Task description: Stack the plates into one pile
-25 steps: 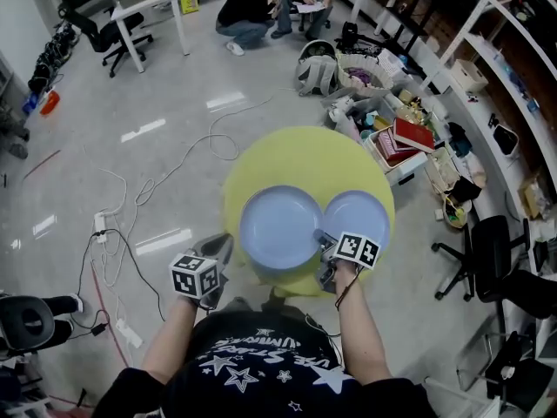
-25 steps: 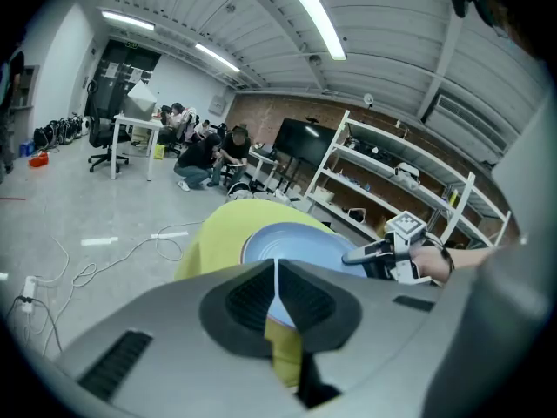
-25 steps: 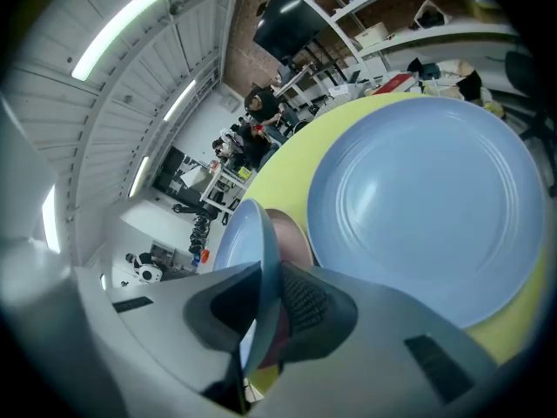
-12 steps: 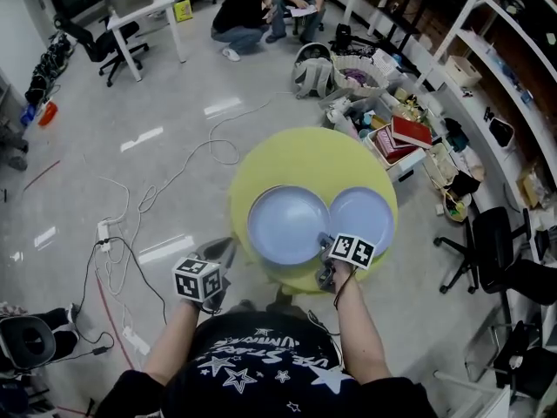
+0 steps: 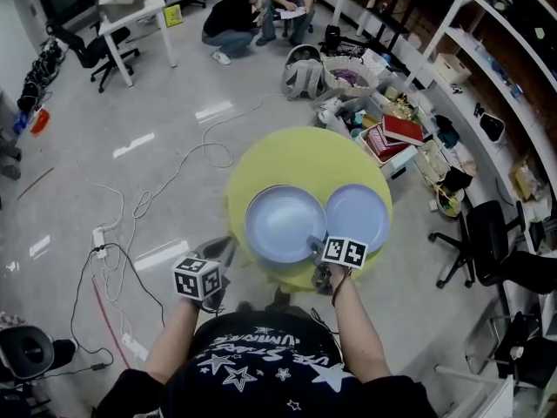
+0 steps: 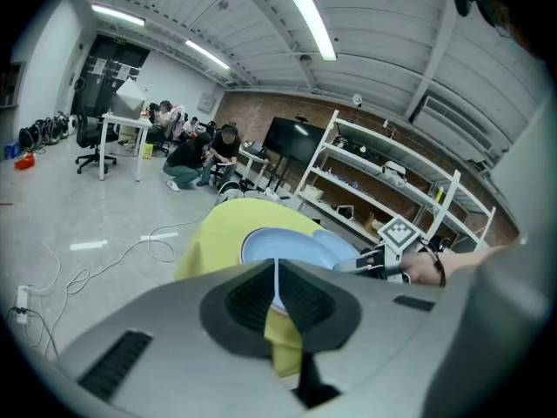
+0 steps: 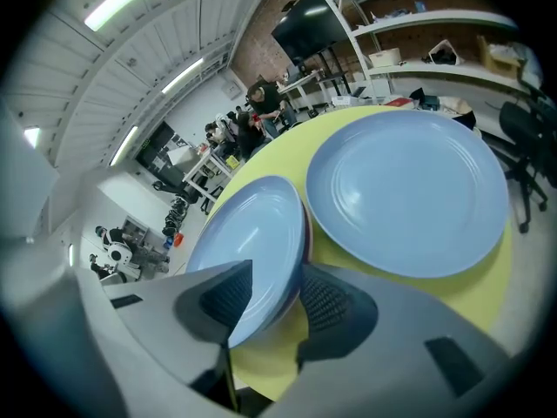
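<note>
Blue glaze suggested the larger plate point(image 7: 248, 233) was rigid, slippery, breakable; grip its rim. Right gripper point(image 7: 265, 293) jaws were opening around that rim; left gripper point(image 6: 277, 286) was closed, empty.

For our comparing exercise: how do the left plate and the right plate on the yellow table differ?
The left plate looks wider than the right plate. The left plate's near rim sits between the opening jaws of the right tool; the right plate lies untouched. Both are round, pale blue, on the yellow table.
</note>
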Demonstrator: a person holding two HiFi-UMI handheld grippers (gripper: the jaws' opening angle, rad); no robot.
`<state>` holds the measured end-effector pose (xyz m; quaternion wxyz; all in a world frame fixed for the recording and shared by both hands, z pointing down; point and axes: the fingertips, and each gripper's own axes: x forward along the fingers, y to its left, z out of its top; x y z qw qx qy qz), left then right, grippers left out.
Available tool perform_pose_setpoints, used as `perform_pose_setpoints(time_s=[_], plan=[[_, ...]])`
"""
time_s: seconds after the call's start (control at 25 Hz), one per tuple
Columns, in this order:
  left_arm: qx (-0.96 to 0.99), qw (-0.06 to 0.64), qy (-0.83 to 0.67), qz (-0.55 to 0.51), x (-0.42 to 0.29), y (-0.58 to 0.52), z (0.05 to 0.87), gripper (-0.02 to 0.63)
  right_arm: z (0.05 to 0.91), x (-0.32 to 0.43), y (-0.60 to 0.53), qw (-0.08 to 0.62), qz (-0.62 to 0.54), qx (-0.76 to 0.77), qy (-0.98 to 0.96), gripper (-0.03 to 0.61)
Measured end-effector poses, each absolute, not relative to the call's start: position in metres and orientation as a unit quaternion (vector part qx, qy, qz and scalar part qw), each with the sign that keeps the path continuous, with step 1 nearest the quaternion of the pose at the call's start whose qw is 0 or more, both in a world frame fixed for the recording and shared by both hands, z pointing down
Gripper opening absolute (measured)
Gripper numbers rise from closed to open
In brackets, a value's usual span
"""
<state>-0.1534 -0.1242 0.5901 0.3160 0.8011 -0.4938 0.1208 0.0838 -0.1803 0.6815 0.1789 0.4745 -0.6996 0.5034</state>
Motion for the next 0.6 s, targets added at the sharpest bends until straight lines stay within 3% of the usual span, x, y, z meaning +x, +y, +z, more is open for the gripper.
perform_pose_setpoints(time_s=[0.28,0.6], plan=[[0.806,0.318,-0.483,0.127,-0.152,-0.126,0.593,0.025,0.680,0.072,-0.175,0.210,0.489,0.465,-0.708,0.213],[0.809,0.314,-0.480,0.129,-0.148,-0.131,0.592,0.025,0.667,0.084,-0.167,0.256,0.450,0.466,-0.717,0.232]])
